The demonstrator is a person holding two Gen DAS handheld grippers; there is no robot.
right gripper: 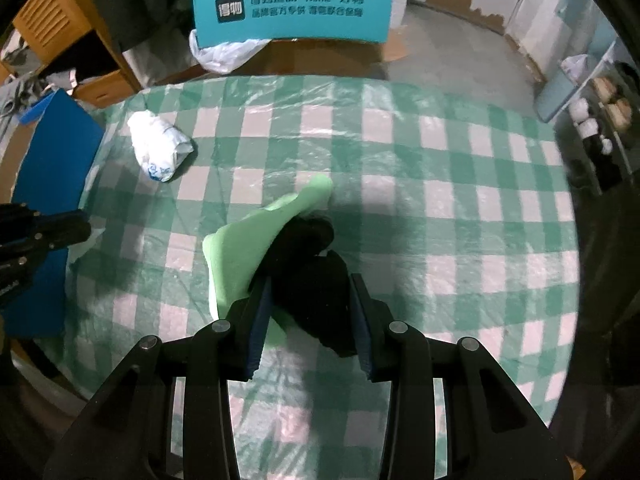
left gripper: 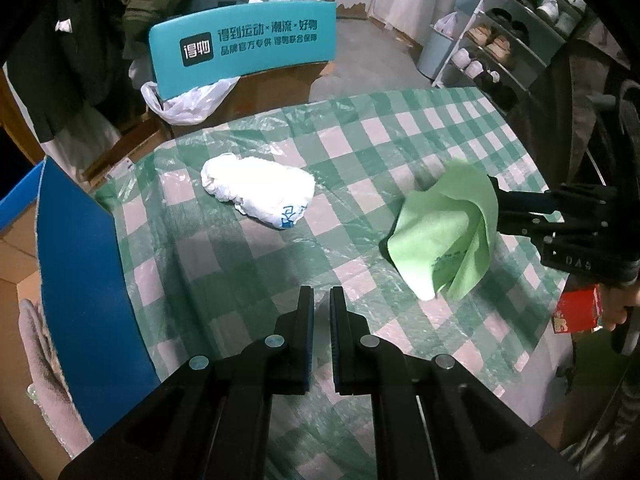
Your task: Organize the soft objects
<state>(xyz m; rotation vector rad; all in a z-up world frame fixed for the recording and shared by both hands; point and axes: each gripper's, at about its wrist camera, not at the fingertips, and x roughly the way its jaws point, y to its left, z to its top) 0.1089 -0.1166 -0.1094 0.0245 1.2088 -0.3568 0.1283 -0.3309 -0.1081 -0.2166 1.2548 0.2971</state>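
Partly hidden — green cloth (right gripper: 256, 232) behind dark bundle (right gripper: 316, 280).

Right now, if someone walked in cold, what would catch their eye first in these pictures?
First, the light green cloth hanging bunched from the right claw above the green checked tablecloth, together with something black. Next, the crumpled white bundle lying alone farther left on the table. The left claw hovers nearly closed and empty.

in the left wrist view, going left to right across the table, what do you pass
blue box flap → white bundled bag → left hand-held gripper, shut and empty → green cloth → right hand-held gripper holding the green cloth → red packet
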